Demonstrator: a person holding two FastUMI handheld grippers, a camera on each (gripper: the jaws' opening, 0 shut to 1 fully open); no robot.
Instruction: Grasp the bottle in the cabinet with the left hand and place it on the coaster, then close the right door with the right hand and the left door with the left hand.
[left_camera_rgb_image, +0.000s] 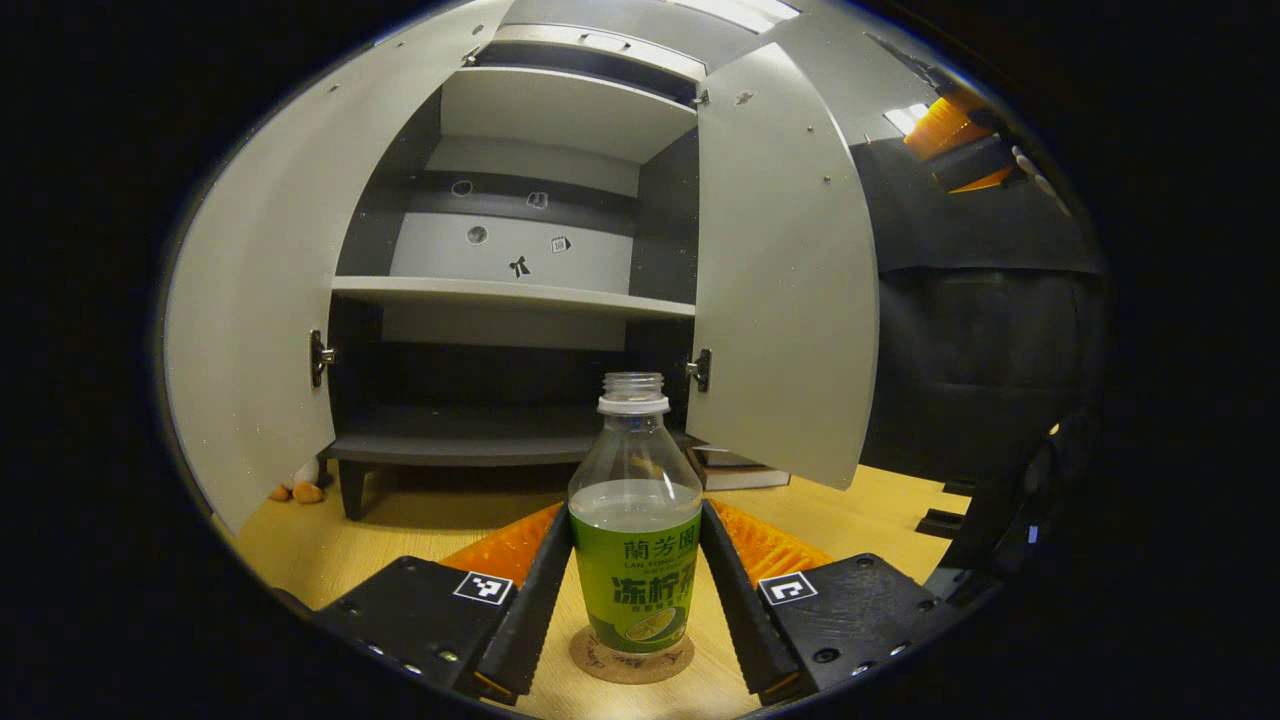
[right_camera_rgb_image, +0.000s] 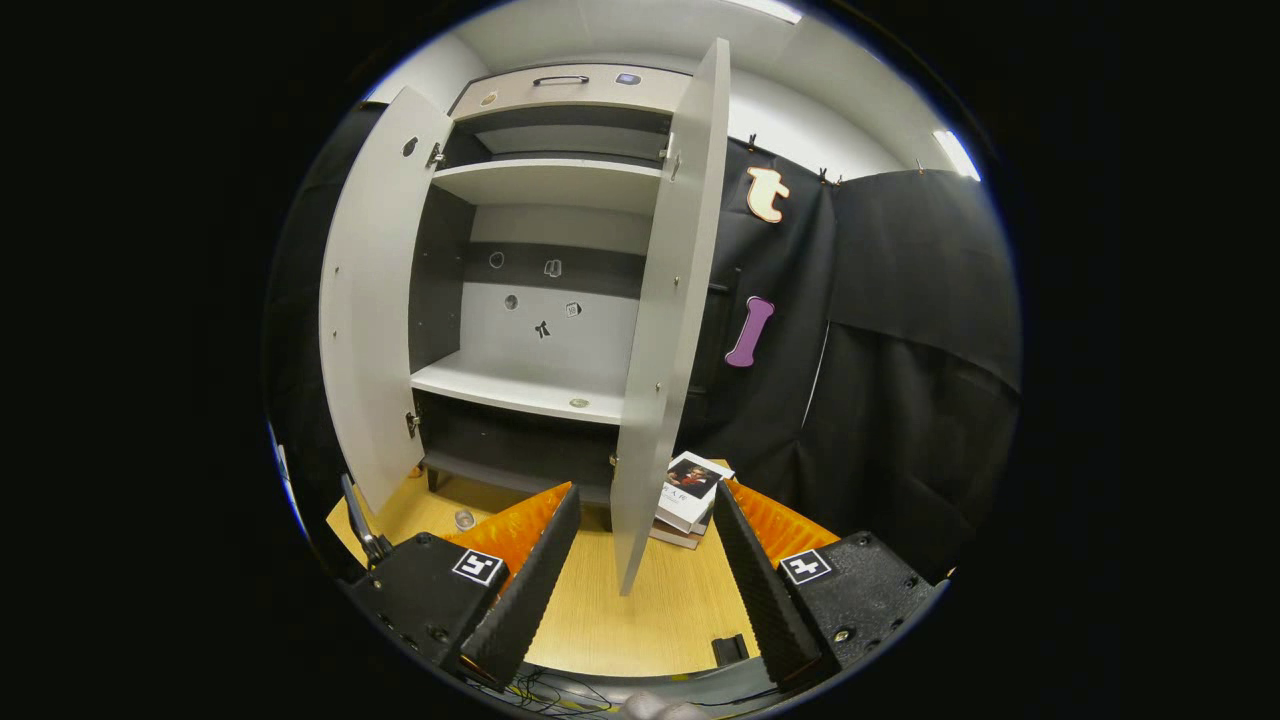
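A clear bottle (left_camera_rgb_image: 635, 500) with a green label and no cap stands upright on a round coaster (left_camera_rgb_image: 600, 665) on the wooden table. My left gripper (left_camera_rgb_image: 635, 520) has one finger against each side of the bottle and is shut on it. Behind it is the grey cabinet (left_camera_rgb_image: 510, 290), with its left door (left_camera_rgb_image: 250, 330) and right door (left_camera_rgb_image: 780, 280) both swung open and its shelves bare. In the right gripper view, my right gripper (right_camera_rgb_image: 640, 510) is open, and the edge of the right door (right_camera_rgb_image: 660, 350) hangs in line with the gap, a little beyond the fingertips.
A stack of books (right_camera_rgb_image: 688, 495) lies on the table behind the right door. A small plush toy (left_camera_rgb_image: 300, 488) sits by the cabinet's left foot. Cables (right_camera_rgb_image: 560, 690) and a small black block (right_camera_rgb_image: 730, 648) lie at the table's near edge.
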